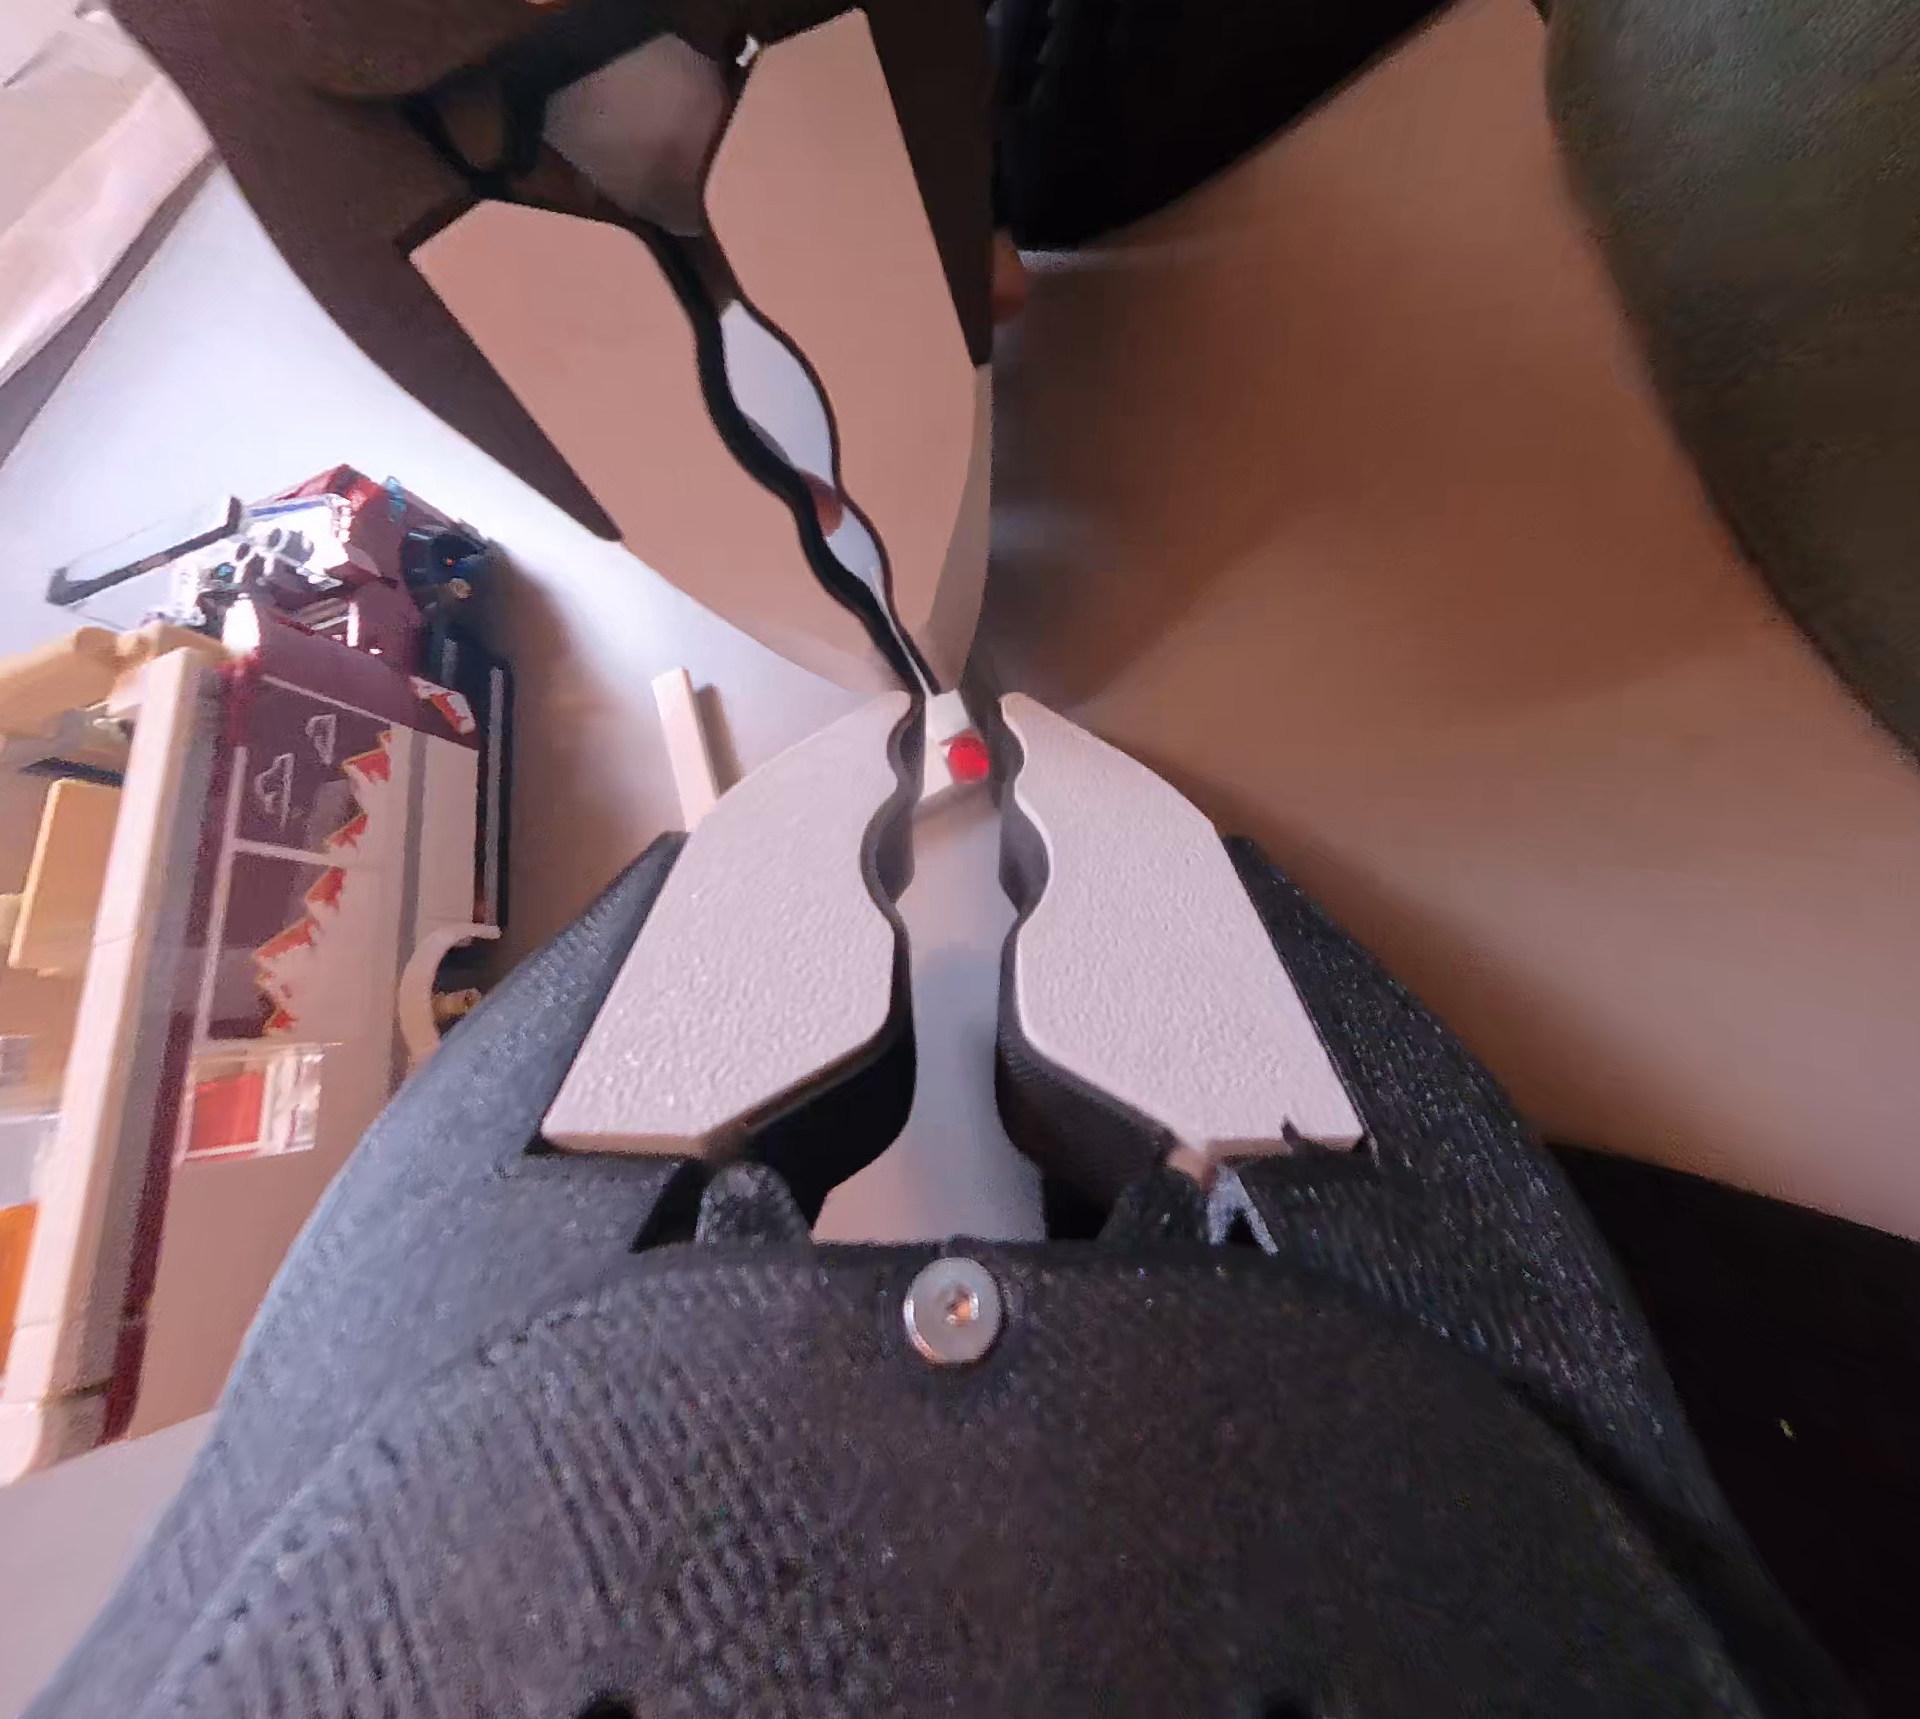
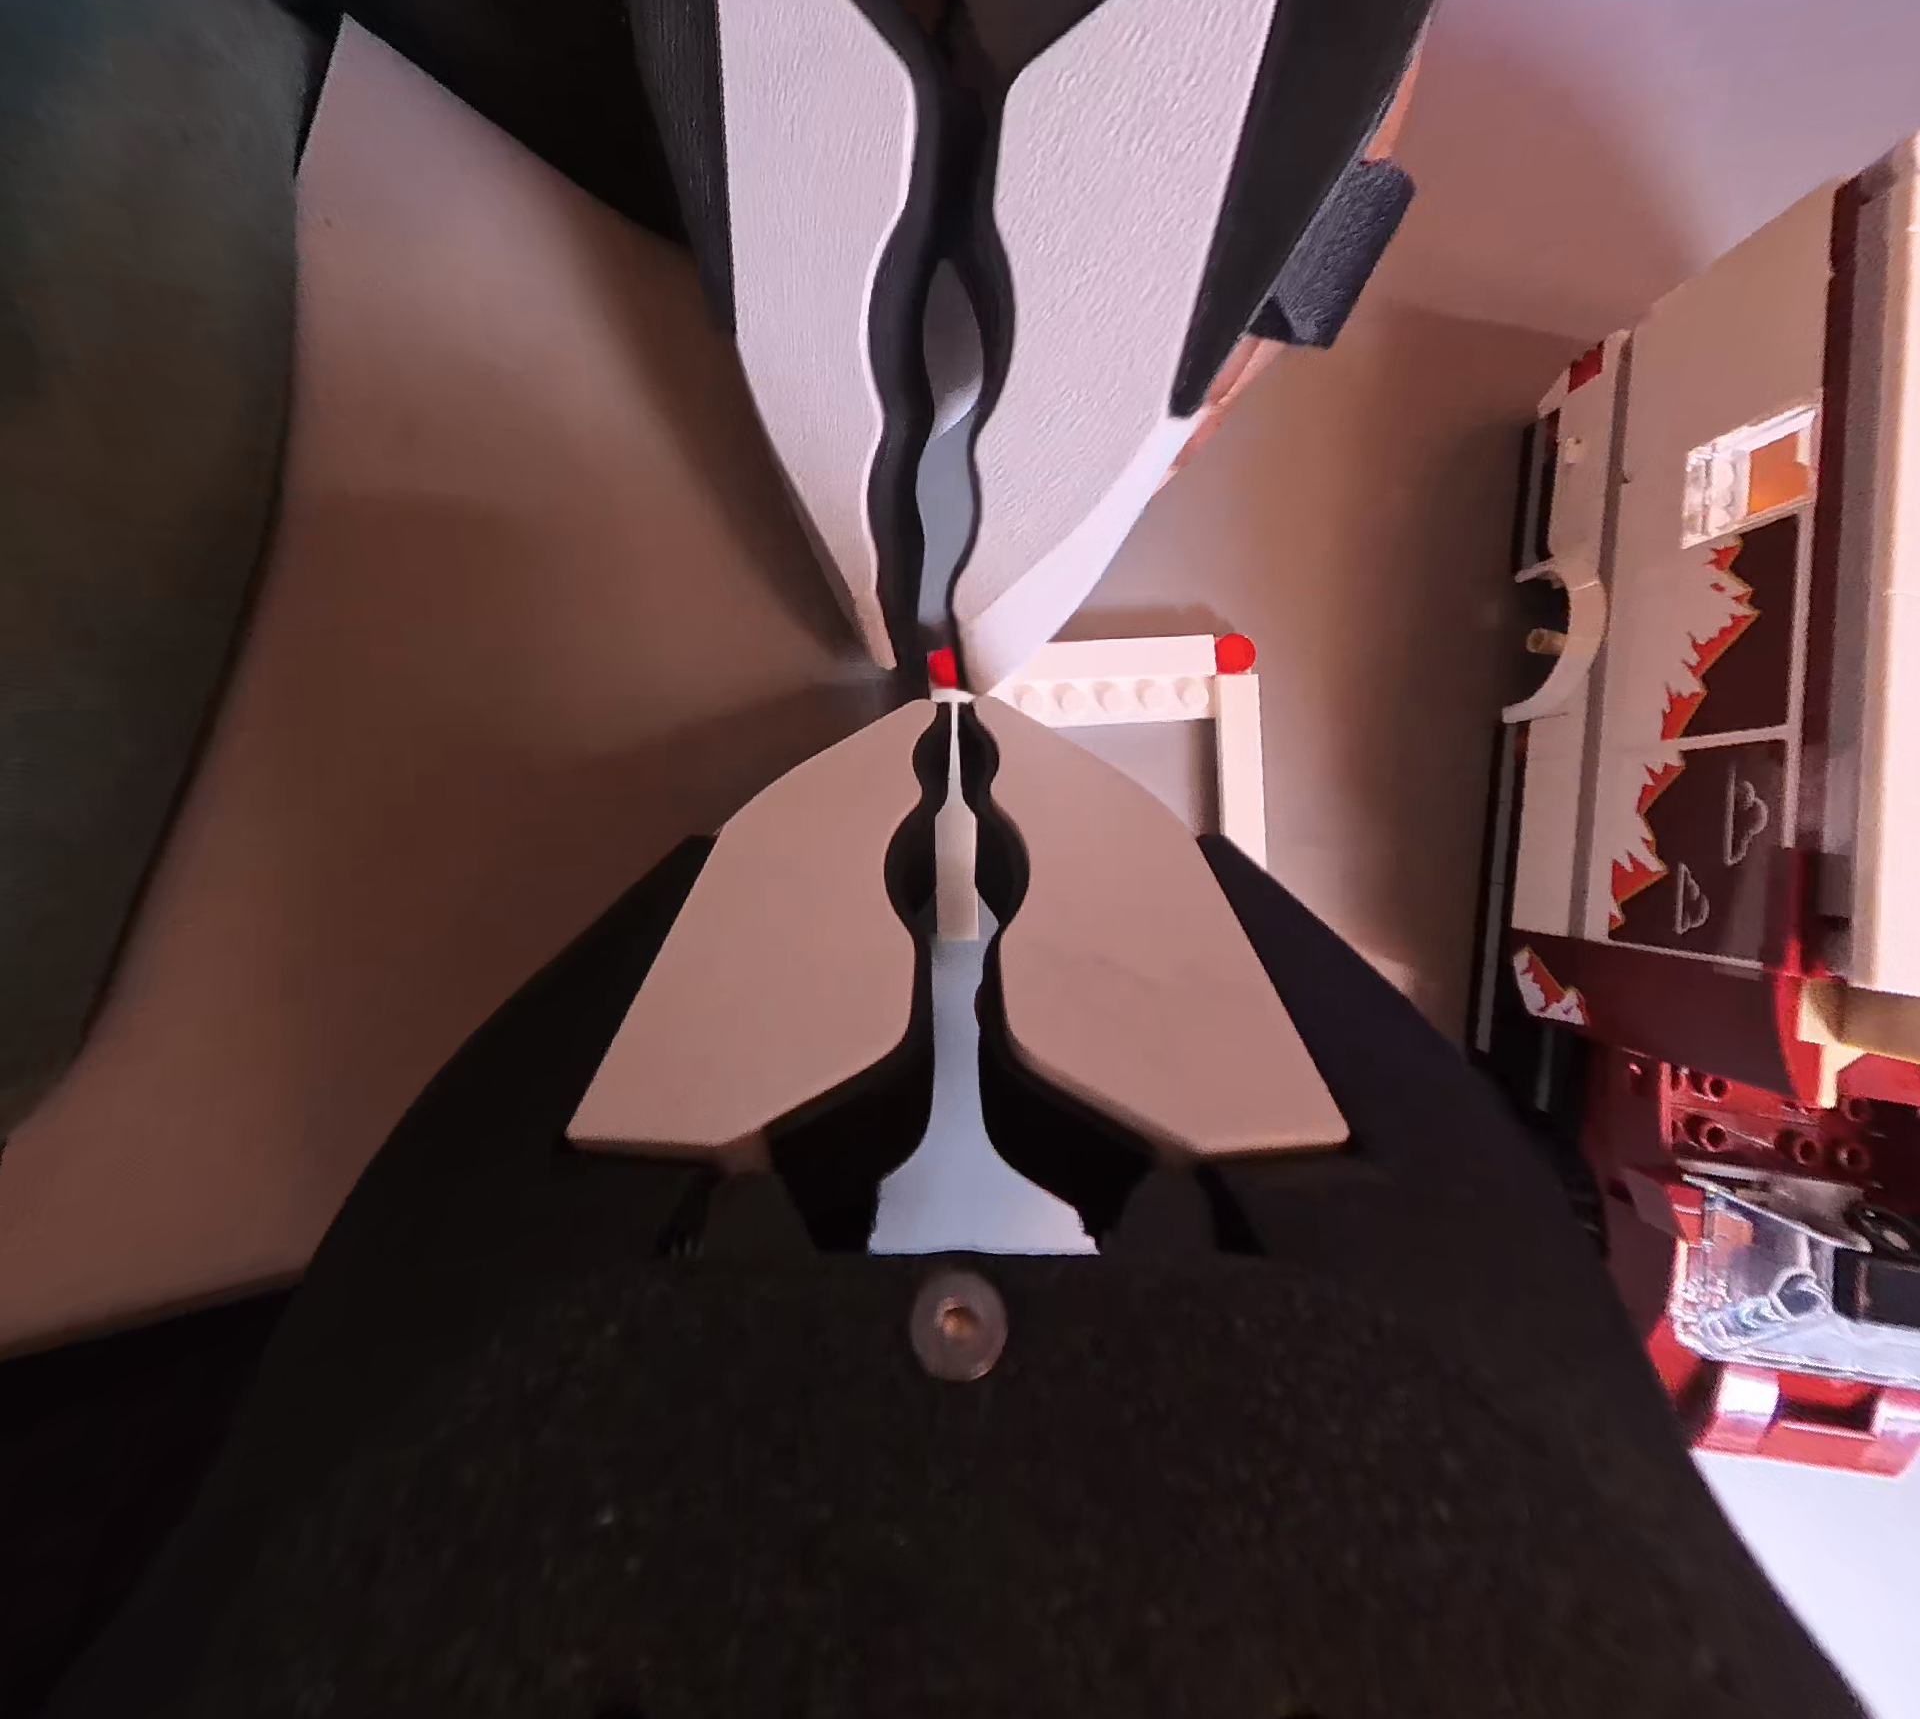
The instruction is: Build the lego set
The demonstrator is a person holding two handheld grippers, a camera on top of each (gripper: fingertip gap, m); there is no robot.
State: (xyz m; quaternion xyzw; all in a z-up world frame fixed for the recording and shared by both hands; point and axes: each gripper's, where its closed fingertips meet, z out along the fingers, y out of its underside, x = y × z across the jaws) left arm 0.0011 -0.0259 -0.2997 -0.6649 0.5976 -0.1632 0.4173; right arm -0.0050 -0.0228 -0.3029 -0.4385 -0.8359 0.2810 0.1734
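**Both grippers meet at a small white brick with a red stud**

Left gripper (image 1: 954, 760) is seen pinching a small white brick (image 1: 943, 724) bearing a red round stud (image 1: 968, 757), with the right gripper tips meeting it from above.

From the right wrist, the right gripper (image 2: 953, 713) is nearly pressed together on a thin white strip (image 2: 954, 838); a white frame (image 2: 1143, 677) lies beside it, near a brick-built model (image 2: 1714, 734).
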